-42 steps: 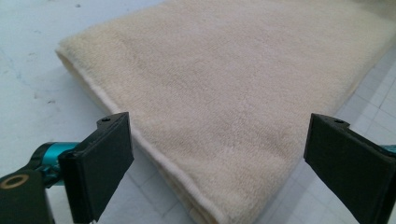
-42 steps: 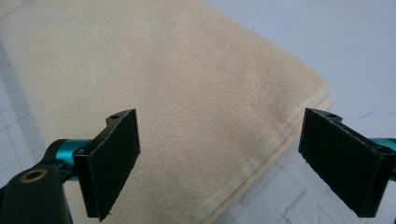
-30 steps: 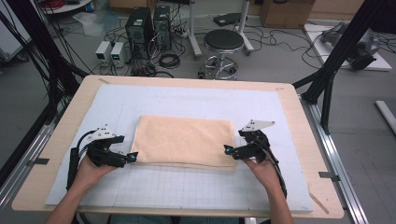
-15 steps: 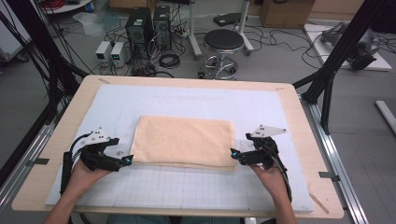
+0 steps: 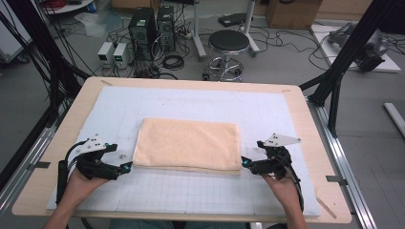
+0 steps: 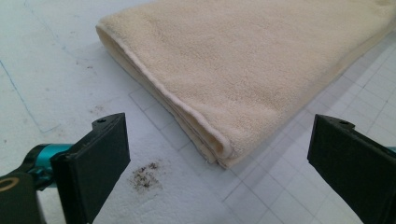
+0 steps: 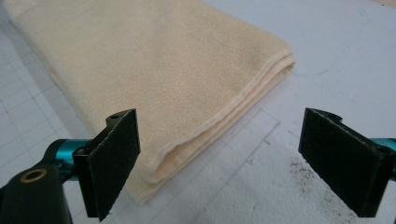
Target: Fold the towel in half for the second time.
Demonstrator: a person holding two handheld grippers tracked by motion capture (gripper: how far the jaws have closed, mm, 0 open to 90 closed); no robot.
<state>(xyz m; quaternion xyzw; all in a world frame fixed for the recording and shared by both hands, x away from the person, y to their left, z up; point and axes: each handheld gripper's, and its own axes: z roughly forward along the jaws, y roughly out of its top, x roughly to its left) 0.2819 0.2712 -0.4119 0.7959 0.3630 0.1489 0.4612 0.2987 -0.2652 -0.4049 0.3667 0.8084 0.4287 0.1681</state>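
From the high view, a folded, pale peach terry-cloth towel [image 5: 187, 144] lies flat as a wide rectangle in the middle of a white gridded mat [image 5: 191, 107] that covers a light wooden table [image 5: 305, 124]. The left gripper [image 5: 125, 167], black with a teal tip, sits just beside the towel's near left corner, and the right gripper [image 5: 244, 163], of the same build and carrying a grey three-cornered plate, sits just beside the near right corner. Neither touches the cloth here. Behind the table, a round black stool [image 5: 229, 42] and two black computer towers [image 5: 152, 25] stand on the grey floor among cables.

The left gripper view brings out what the high view cannot: the towel's [image 6: 261, 70] soft, napped pile, its stacked layers and its rounded, hemmed fold ending in a corner between the two flat black jaws. The left gripper [image 6: 219, 163] has its jaws wide apart, holding nothing. A dark speckled smudge [image 6: 146, 175] marks the mat near the left jaw.

The right gripper view shows the towel's [image 7: 154, 70] other near corner, with several thin layers visible along the edge. The right gripper [image 7: 219, 158] is likewise spread wide and empty, and dark specks [image 7: 303, 175] dot the mat by one jaw.
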